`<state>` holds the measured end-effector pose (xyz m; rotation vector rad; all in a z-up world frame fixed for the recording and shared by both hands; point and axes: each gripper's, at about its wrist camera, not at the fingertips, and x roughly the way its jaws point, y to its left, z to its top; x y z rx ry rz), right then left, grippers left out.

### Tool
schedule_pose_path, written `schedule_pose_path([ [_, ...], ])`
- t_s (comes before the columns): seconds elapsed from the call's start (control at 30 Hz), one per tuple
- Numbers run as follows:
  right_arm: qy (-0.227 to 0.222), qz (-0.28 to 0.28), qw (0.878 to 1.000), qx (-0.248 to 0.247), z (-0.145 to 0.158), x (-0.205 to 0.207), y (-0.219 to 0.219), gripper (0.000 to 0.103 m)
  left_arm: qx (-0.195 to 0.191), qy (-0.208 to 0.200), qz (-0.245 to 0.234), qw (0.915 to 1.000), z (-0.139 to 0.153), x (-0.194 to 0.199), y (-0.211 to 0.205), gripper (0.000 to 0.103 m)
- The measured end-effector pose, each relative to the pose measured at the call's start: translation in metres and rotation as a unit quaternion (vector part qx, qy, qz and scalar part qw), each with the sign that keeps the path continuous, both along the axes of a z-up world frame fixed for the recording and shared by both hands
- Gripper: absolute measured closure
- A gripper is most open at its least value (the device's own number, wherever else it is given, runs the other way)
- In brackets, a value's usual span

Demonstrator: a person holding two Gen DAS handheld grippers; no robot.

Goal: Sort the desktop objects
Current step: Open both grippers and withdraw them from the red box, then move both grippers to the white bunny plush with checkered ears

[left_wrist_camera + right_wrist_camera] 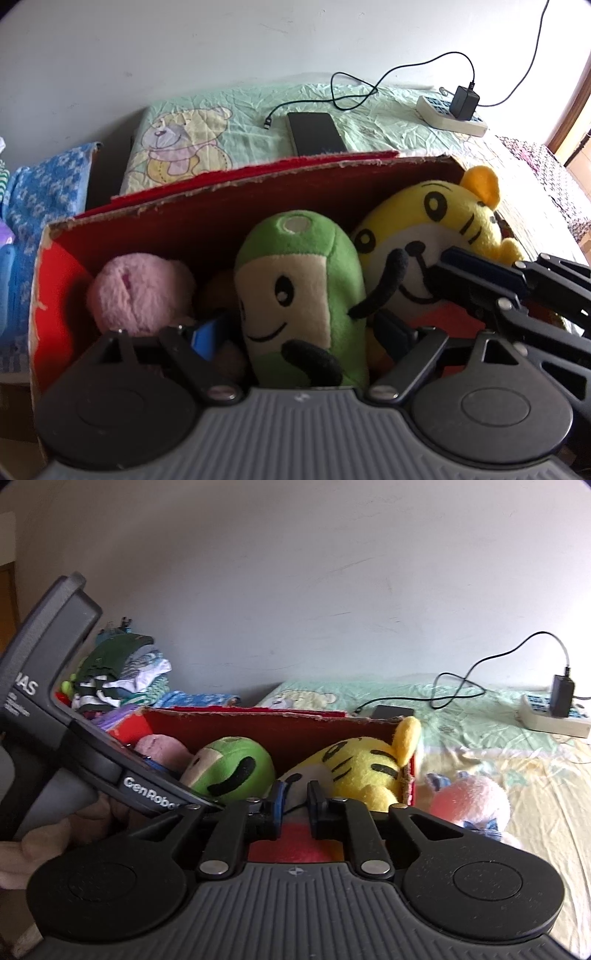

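Note:
A red cardboard box (258,177) holds three plush toys side by side: a pink one (136,291) on the left, a green one (295,277) in the middle and a yellow tiger (424,221) on the right. My left gripper (301,332) is open, its fingers set wide either side of the green plush's lower body. My right gripper (297,805) is nearly closed, pinching the white front of the tiger (362,764). It enters the left wrist view from the right (450,280), at the tiger's mouth.
A pink plush with blue bows (469,801) lies on the bed outside the box's right wall. Behind the box are a black phone (314,133), a cable and a power strip with charger (450,118). Folded clothes (122,672) pile up at the back left.

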<state>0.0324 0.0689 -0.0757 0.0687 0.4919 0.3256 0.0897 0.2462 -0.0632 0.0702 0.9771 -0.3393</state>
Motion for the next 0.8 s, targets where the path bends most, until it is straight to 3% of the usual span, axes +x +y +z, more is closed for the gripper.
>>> schedule_pose_path([
  [0.13,-0.007,0.019,1.000,-0.003,0.006,-0.003,-0.001,0.082,0.025,-0.017,0.019,0.9993,0.003,-0.005,-0.003,0.015],
  [0.23,-0.009,0.039,0.999,0.029,0.016,-0.007,-0.013,0.082,0.042,-0.030,0.038,0.9979,0.008,-0.012,-0.008,0.014],
  [0.43,-0.014,0.057,0.995,0.079,0.027,-0.024,-0.042,0.082,0.050,-0.050,0.091,0.9934,0.020,-0.032,-0.006,0.010],
  [0.53,-0.019,0.063,0.993,0.103,0.031,-0.032,-0.057,0.082,0.032,-0.055,0.120,0.9907,0.029,-0.044,-0.004,0.010],
  [0.67,-0.023,0.046,0.990,0.134,0.035,-0.042,-0.090,0.081,0.027,-0.074,0.148,0.9858,0.044,-0.062,-0.009,0.010],
  [0.8,-0.006,-0.011,0.985,0.171,0.031,-0.050,-0.139,0.080,0.008,-0.089,0.147,0.9851,0.058,-0.078,-0.023,0.010],
])
